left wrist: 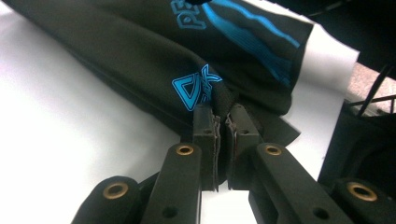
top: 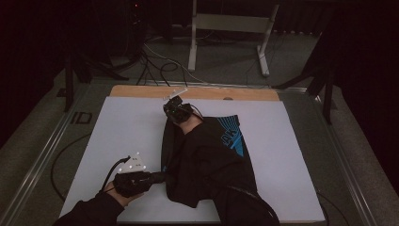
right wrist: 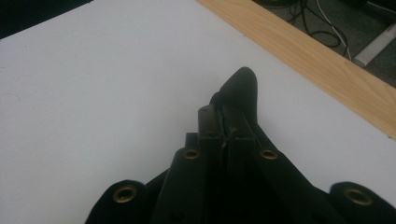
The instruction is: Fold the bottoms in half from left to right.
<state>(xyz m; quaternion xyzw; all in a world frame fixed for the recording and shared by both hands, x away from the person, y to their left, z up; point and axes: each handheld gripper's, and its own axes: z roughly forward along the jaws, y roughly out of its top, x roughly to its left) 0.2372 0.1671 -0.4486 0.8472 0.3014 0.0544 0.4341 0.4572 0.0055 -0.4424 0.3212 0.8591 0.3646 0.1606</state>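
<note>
A black garment [top: 207, 160] with blue print lies on the white table sheet [top: 122, 132], partly lifted at its left edge. My left gripper [top: 157, 176] at the front left is shut on the garment's edge; in the left gripper view the black cloth [left wrist: 140, 70] with a blue logo is pinched between the jaws [left wrist: 223, 126]. My right gripper [top: 175, 110] sits toward the table's far middle, shut on another part of the garment; in the right gripper view a fold of black cloth [right wrist: 240, 88] pokes out past the closed jaws [right wrist: 226, 119].
A wooden strip [top: 197, 92] runs along the table's far edge. Cables [top: 155, 66] and a metal stand [top: 230, 33] lie on the floor beyond it. A person's dark sleeves come in from the bottom edge.
</note>
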